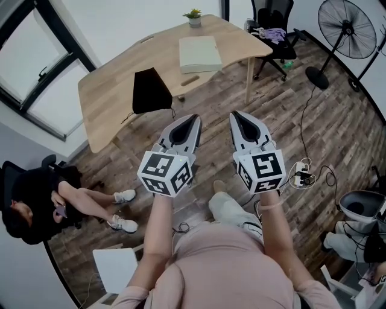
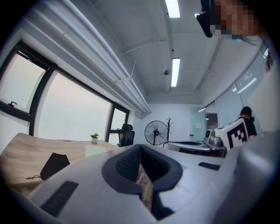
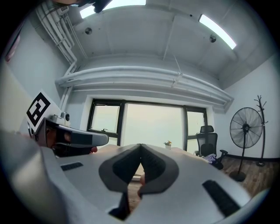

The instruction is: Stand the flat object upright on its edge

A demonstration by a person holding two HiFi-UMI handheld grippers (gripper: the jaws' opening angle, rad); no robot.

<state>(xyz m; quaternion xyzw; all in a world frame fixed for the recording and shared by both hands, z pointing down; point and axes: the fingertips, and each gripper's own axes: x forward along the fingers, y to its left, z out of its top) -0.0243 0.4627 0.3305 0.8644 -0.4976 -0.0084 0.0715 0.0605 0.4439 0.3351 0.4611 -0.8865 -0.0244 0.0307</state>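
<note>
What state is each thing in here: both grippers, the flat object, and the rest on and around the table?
left gripper: shut, empty.
right gripper: shut, empty.
flat pale object: lying flat on the table, untouched.
black pouch: lying on the table, near its front edge.
potted plant: upright at the table's far edge.
standing fan: upright on the floor; spinning or not cannot be told.

Pale matt wooden table [image 1: 111,99], dark wood-plank floor [image 1: 289,124], matt black cloth pouch [image 1: 151,90], smooth pale flat object [image 1: 199,53]
</note>
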